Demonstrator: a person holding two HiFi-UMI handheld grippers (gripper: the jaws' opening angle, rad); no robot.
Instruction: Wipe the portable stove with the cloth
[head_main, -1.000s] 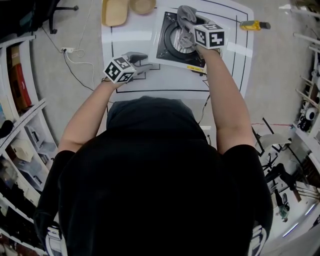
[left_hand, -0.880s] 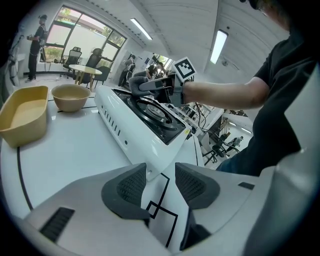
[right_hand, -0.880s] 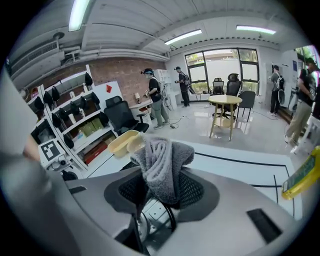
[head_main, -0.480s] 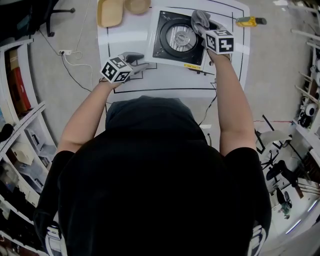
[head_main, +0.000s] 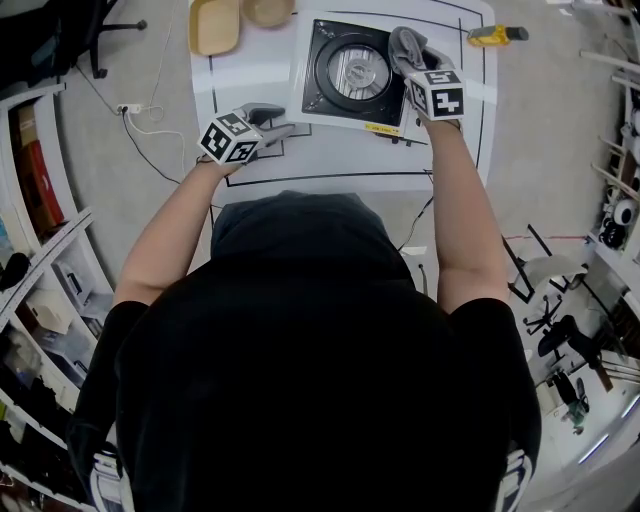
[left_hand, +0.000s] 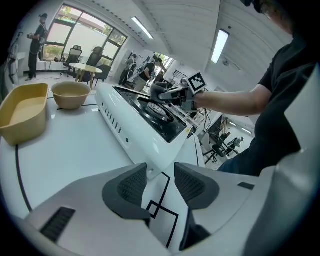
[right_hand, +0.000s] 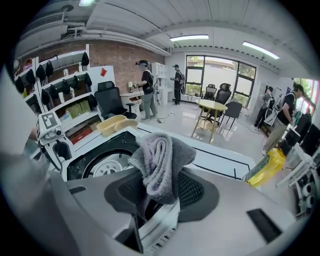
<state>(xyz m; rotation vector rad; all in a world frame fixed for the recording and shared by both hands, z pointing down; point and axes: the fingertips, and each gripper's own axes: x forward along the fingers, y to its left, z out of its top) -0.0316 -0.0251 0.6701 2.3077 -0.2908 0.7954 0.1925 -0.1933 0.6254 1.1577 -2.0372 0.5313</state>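
You're pinching the cloth in the right gripper, its pads pressing on the bunched wad, and it's sitting at the right edge of the portable stove, beside the burner ring. Your left gripper is standing spread at the stove's near left corner. Its jaws have just been easing inward, but nothing is being squeezed between them.

Here's what I'm watching. The stove is not being clamped, so a hard sideways swipe is likely going to skid it across the table. The loose cloth tail is also risking a snag on the ring's ribs, which could tug it out of your grip.

The table is looking white and slick, with black lines taped on it. A yellow tray and a bowl are waiting at the far edge. Shelves, chairs and people are filling the room around you.
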